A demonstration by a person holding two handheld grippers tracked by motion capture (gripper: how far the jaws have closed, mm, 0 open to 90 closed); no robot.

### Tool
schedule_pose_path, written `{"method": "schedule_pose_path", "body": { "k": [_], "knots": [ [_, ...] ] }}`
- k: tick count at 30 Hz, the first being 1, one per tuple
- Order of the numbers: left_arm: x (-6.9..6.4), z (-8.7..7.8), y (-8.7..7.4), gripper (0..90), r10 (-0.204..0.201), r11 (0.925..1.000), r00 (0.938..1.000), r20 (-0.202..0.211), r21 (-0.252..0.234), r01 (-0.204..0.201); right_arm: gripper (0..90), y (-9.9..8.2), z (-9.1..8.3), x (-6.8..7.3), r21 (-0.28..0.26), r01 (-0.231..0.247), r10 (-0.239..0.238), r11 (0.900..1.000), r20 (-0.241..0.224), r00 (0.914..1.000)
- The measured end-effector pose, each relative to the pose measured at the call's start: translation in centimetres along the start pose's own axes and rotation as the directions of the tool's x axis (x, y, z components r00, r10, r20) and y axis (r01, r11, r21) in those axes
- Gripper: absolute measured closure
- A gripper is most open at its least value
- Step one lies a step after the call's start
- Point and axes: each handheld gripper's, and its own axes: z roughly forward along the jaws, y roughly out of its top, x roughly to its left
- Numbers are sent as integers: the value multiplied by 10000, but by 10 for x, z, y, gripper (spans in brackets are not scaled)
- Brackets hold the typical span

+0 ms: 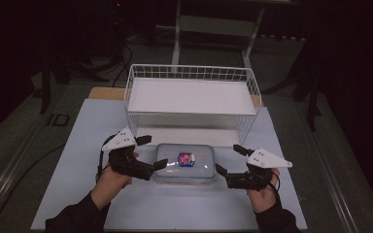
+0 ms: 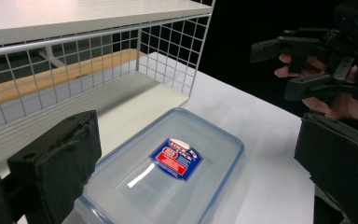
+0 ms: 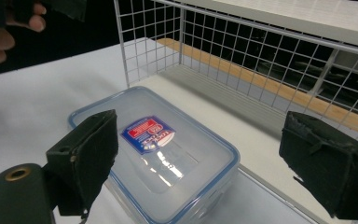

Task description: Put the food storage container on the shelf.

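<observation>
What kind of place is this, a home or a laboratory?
Probably a lab or recording studio, not a home: dark curtains surround a white table holding just a wire shelf rack and a clear plastic container, with cables on the floor behind.

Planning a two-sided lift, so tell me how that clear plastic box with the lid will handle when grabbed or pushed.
The box looks like rigid plastic, so probably stiff. Its glossy lid shows glare, so the pads may slip. It sits low and flat on the table, so a push should slide it rather than tip it. It looks empty, likely light.
</observation>
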Motion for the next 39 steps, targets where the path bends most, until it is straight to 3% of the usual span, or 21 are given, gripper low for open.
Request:
{"method": "schedule_pose_path", "body": {
  "k": [4,11,15,19,21,22,23,24,26,27,28,29,30,31,33,36,38,39],
  "knots": [
    [5,10,-1,6,-61,9997,10000,9,230,61,113,-3,3,-3,126,-182,183,9998,-119,9998],
    [17,28,-10,6,-838,9927,9965,21,870,833,109,-9,6,-5,164,-537,541,9984,-209,9983],
    [26,40,-18,6,-1437,9801,9896,-61,1374,1431,104,-13,11,-4,322,-512,513,9982,-25,9987],
    [34,45,-27,6,-2410,9564,9704,-143,1663,2400,103,-18,16,-2,440,-464,466,9979,-16,9989],
    [40,47,-32,6,-2929,9397,9560,-145,1804,2906,103,-20,20,-1,636,-475,473,9968,43,9989],
    [43,48,-35,6,-3236,9263,9460,-191,1973,3209,103,-21,21,-1,665,-493,490,9966,63,9988],
    [45,48,-37,6,-3402,9194,9402,-170,2038,3364,104,-22,22,-1,703,-496,493,9963,58,9988],
    [49,49,-40,6,-3684,9062,9294,-241,2139,3647,104,-22,23,-1,722,-488,487,9962,40,9988],
    [54,49,-44,6,-4011,8863,9155,-330,2388,3969,104,-23,25,0,713,-463,462,9964,23,9989],
    [55,49,-45,6,-4087,8794,9117,-422,2489,4058,104,-23,25,1,757,-454,455,9961,4,9990],
    [58,49,-49,6,-4328,8643,9004,-445,2635,4285,104,-23,25,1,770,-457,458,9960,-1,9989],
    [60,49,-50,7,-4509,8538,8912,-495,2672,4468,104,-24,26,1,789,-450,454,9959,-33,9990],
    [63,49,-52,7,-4802,8360,8758,-493,2766,4739,104,-24,26,1,814,-431,434,9957,-18,9991],
    [65,49,-54,7,-5001,8226,8642,-558,2813,4942,104,-25,27,1,852,-459,463,9953,-27,9989],
    [69,49,-56,23,-5155,8095,8548,-593,2934,5085,105,-26,27,1,927,-476,482,9946,-44,9988],
    [75,49,-59,59,-5551,7749,8289,-696,3189,5457,106,-27,28,1,952,-502,508,9942,-38,9987],
    [78,50,-61,99,-5849,7463,8067,-845,3334,5761,107,-27,27,0,944,-569,574,9939,-30,9983],
    [79,51,-62,152,-5933,7387,8001,-889,3348,5850,107,-27,27,-1,946,-581,586,9938,-22,9983]
  ]
}}
